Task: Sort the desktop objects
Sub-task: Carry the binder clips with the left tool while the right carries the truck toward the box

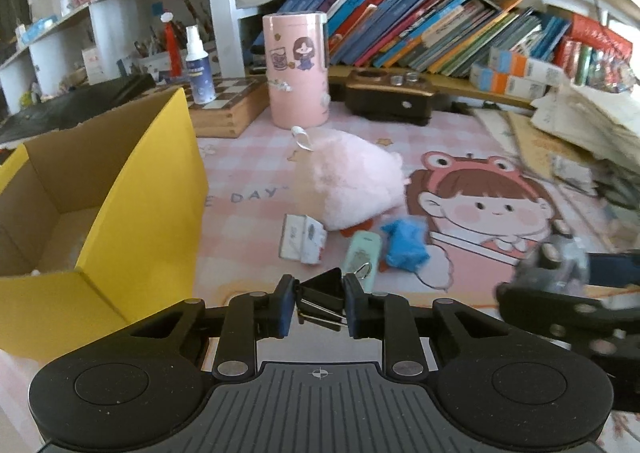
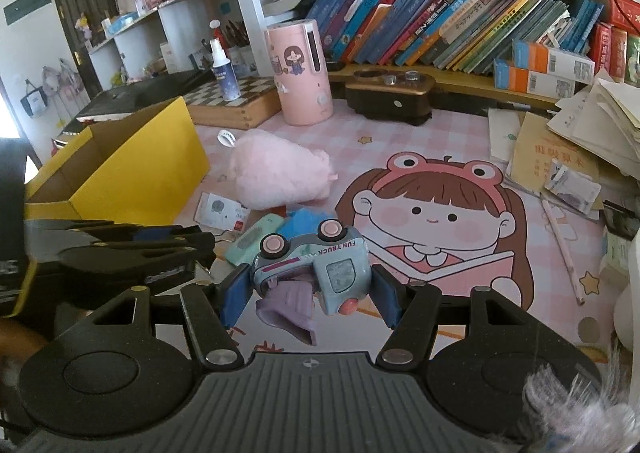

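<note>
Left tool [image 1: 320,303] clamped on black binder clip [image 1: 322,293], right tool [image 2: 310,289] gripping upturned toy truck [image 2: 316,265], yellow box [image 1: 120,213] left of both, pink plush [image 1: 348,185] ahead on worktop [image 1: 460,141].

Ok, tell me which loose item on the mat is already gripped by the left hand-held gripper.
The black binder clip, pinched between its pads; the others lie on the mat.
</note>
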Motion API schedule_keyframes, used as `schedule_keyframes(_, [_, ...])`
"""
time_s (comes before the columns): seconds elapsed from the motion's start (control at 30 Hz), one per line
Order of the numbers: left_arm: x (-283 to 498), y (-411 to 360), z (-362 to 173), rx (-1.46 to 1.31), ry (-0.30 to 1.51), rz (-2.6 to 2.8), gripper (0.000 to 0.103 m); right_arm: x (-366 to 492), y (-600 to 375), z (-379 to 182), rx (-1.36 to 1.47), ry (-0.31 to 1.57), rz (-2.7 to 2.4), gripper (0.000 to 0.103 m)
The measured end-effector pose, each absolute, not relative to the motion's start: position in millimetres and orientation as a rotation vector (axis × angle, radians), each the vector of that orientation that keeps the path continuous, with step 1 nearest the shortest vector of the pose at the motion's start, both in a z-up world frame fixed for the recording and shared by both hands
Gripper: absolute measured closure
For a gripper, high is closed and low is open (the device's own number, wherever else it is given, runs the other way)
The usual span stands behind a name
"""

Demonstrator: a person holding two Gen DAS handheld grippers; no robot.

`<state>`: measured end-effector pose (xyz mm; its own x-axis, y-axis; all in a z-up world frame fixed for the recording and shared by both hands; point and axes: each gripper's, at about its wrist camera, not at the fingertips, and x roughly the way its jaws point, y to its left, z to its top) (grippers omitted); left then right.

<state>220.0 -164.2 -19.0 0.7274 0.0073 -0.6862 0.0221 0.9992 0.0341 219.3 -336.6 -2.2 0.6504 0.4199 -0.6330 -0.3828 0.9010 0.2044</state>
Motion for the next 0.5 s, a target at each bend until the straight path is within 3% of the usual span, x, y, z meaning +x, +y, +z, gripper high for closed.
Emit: schedule_keyframes(0.5, [168, -143, -8, 0.018, 0.732, -0.045, 0.079, 186, -305, 1, 0.016, 0.743, 0.442, 0.042])
